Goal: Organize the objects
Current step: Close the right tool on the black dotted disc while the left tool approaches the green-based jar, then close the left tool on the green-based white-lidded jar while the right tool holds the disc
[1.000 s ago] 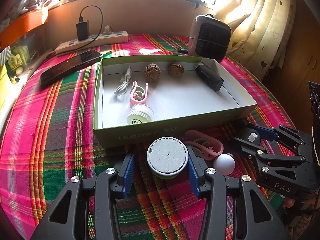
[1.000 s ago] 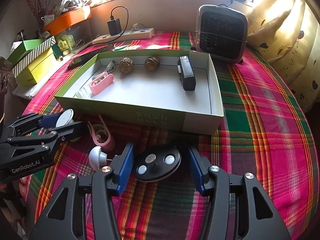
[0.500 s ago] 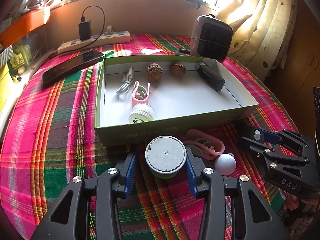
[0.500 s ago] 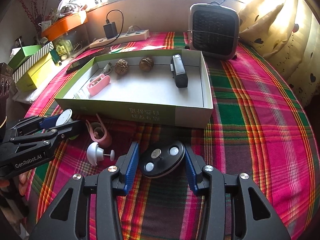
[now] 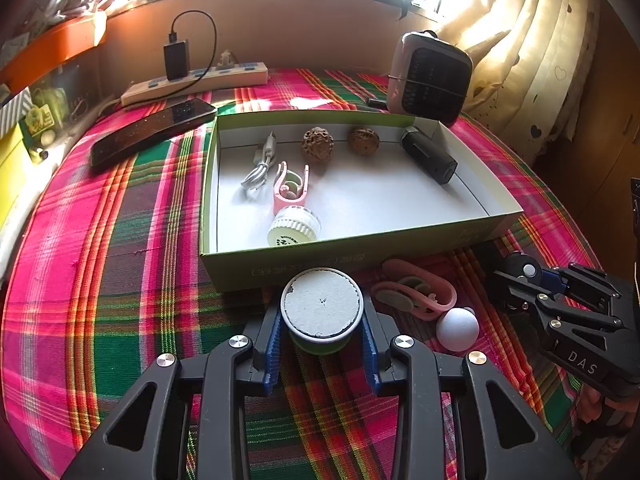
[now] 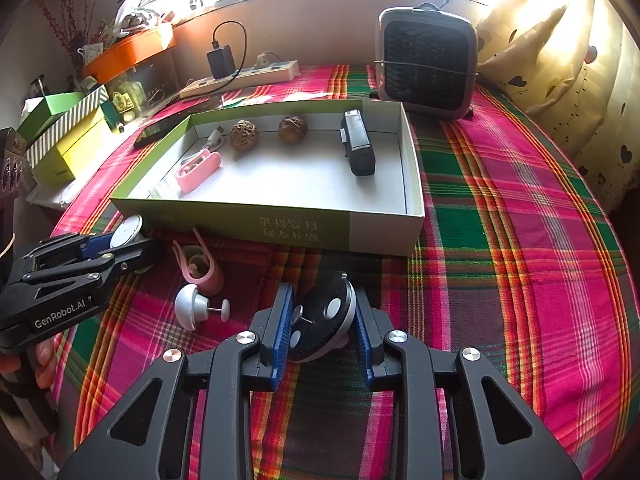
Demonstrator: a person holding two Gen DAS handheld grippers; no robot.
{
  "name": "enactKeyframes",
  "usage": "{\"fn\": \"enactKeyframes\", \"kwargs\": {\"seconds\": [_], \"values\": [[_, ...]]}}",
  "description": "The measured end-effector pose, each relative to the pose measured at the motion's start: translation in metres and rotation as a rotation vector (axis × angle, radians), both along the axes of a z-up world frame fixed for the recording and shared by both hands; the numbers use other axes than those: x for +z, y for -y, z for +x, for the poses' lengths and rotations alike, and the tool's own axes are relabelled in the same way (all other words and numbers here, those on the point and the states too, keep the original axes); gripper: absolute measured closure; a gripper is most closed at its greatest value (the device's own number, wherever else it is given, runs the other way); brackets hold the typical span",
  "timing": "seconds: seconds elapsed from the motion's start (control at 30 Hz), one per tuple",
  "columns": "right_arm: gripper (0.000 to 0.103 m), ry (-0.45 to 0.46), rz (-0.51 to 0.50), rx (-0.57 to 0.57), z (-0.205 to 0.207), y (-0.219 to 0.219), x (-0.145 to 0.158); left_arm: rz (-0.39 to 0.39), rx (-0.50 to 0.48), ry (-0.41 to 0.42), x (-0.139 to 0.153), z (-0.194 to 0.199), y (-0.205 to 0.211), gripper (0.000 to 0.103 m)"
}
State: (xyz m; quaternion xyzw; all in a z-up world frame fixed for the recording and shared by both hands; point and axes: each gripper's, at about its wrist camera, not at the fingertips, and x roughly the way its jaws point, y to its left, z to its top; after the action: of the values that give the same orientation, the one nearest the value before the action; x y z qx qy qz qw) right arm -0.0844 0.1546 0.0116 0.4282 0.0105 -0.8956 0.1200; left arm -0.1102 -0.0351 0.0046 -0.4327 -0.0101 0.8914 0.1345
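A table under a bright plaid cloth [image 5: 120, 280] holds a shallow green box [image 5: 344, 258] with a white floor. Inside it lie two walnuts [image 5: 317, 145], a coiled cable [image 5: 260, 164], a pink clip [image 5: 291, 188], a ribbed white cap [image 5: 295, 227] and a black cylinder [image 5: 428, 155].

Just in front of the box, the left gripper [image 5: 322, 342] is closing its jaws on a round green container with a grey top [image 5: 322, 305]; the blue pads meet its sides. Beside it on the cloth lie a second pink clip [image 5: 416, 294] and a white knob [image 6: 192, 307].

The right gripper [image 6: 322, 330] is closing on a black disc with white buttons [image 6: 320, 314], tilted on edge between the pads, apparently pinched.

A small heater [image 6: 428, 62] and a power strip [image 6: 240, 76] stand behind the box.
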Motion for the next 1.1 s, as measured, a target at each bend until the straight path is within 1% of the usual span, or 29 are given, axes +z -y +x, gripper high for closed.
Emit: {"fn": "enactKeyframes", "kwargs": {"seconds": [0.77,1.0,1.1], "values": [[0.075,-0.021,0.026,0.011,0.0027,0.004,0.0022,-0.014,0.001,-0.002,0.0003,0.0014,-0.0011,0.073],[0.075,-0.028,0.018,0.019,0.004,0.0038,0.0052,-0.02,0.003,-0.004,0.0002,0.003,-0.0024,0.073],[0.075,-0.035,0.016,0.023,0.0049,0.0035,0.0074,-0.028,0.001,-0.014,0.0023,0.0036,-0.0028,0.082]]}}
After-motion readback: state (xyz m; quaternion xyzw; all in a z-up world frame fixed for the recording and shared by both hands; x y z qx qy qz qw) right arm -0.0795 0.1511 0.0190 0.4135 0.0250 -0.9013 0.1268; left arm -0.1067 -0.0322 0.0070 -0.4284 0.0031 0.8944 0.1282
